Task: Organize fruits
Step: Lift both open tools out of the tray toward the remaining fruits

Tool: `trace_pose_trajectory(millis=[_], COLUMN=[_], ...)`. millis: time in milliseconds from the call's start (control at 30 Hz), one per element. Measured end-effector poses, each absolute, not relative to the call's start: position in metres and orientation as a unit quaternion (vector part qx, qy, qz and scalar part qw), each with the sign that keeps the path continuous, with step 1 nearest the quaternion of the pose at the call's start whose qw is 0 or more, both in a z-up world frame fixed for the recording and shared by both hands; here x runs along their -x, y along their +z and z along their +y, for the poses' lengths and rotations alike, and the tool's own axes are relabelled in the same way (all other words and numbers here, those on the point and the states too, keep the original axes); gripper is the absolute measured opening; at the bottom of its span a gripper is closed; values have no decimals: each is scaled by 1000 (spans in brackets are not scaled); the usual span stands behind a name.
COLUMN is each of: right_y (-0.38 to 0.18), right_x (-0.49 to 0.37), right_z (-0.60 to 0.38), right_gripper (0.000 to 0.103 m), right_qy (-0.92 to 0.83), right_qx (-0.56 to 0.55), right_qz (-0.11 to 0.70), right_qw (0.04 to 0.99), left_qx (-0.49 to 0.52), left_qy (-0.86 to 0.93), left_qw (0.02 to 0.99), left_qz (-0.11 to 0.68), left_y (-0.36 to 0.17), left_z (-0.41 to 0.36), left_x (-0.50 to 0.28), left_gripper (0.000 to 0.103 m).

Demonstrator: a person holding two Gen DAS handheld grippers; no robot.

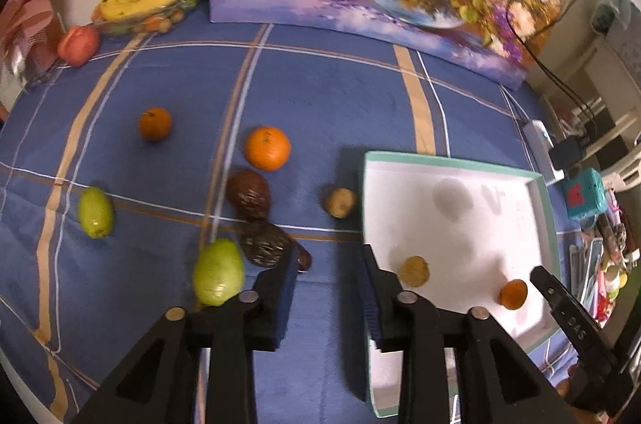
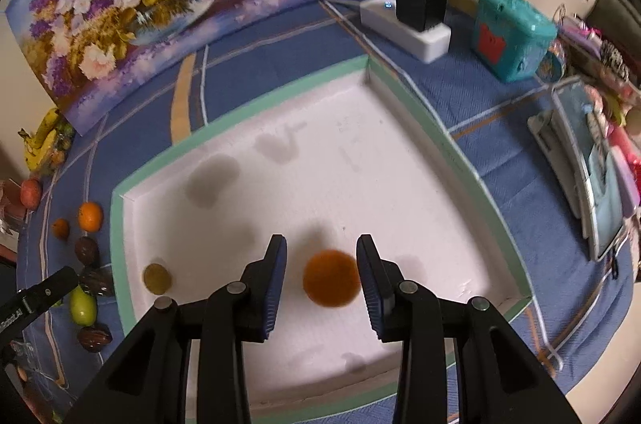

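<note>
white box point(image 2: 280, 127) – small orange point(image 2: 331, 278), brown fruit point(image 2: 157, 278) inside, both jaws open, empty

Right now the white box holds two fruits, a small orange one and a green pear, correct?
Not quite. The white box does hold two fruits, a small orange one and a small brownish-yellow one, not a green pear. The right wrist view shows both.

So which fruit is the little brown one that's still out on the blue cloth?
Find the white box with the green rim on the blue checked cloth. Just outside its left wall sits the small tan-brown round fruit. It is paler and smaller than the two dark wrinkled fruits further left, and unlike its lookalike, it isn't in the box.
</note>
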State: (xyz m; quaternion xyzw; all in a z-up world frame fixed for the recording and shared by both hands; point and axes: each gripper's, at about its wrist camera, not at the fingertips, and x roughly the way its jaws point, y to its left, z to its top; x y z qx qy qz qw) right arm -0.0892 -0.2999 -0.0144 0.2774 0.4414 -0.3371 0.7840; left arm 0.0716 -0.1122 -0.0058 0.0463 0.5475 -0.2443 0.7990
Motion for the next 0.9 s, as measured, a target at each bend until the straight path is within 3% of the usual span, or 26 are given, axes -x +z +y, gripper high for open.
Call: trace_pose_trajectory(millis=[67, 133, 200, 233, 300, 433, 500, 900], right_y=[-9, -5, -5, -5, -9, -15, -17, -6], right_x=[89, 89, 87, 86, 84, 79, 77, 53], right_z=[-297, -292, -288, -286, -282, -271, -264, -222], right_gripper=[37, 37, 41, 48, 78, 83, 92, 93], right_qy=[-336, -336, -332, -330, -326, -319, -315, -270], right_qx=[-272, -265, -261, -261, -258, -235, -221, -147], right_qz=[439, 439, 440, 441, 444, 461, 465, 428], right_qw=[788, 790, 792, 793, 794, 794, 797, 850], left_qx=[-46, -49, -53, -56, -65, -74, -75, -89], left_qy=[-236, -227, -208, -201, -184, -157, -147, -124], left_qw=[804, 806, 810, 811, 814, 820, 820, 839], left_qz=[544, 544, 545, 546, 547, 546, 547, 523], left_y=[-4, -5, -8, -9, -12, -19, -22, -23], left_z=[-106, -100, -93, -90, -85, -73, -68, -46], left_x=[-75, -78, -81, -82, -84, -89, -91, -96], left_gripper=[47, 70, 86, 92, 101, 103, 103, 103])
